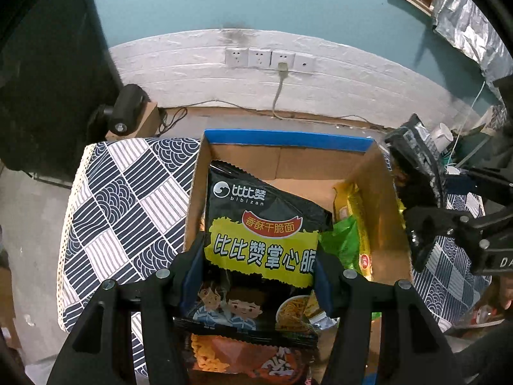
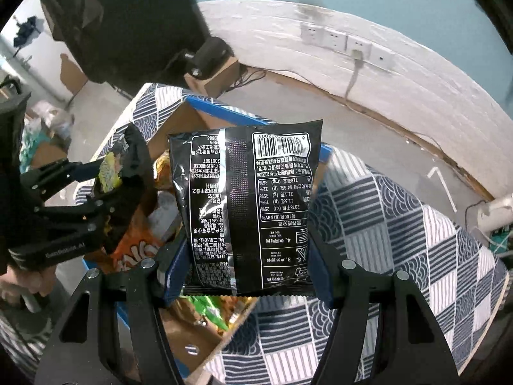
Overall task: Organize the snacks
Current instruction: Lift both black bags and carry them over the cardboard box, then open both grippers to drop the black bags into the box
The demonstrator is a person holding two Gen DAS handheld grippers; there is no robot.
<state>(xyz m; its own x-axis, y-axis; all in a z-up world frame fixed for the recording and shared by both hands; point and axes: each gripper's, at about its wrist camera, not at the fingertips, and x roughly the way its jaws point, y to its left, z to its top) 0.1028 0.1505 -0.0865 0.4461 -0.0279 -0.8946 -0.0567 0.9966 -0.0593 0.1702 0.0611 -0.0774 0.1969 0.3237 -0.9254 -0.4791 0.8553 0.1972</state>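
My left gripper is shut on a black snack bag with a yellow label, held front-side up over the open cardboard box. The box's far rim is blue, and it holds yellow and green packets on its right side. In the right wrist view my right gripper is shut on a second black snack bag, its back with barcode and print facing the camera, hanging above the box's right rim. The left gripper with its bag shows at the left there.
The box stands on a table under a navy-and-white patterned cloth. Behind it run a white wall strip with sockets and a plugged cable. A black lamp-like object on a small cardboard box sits at the back left. Loose snacks lie beneath the box's near edge.
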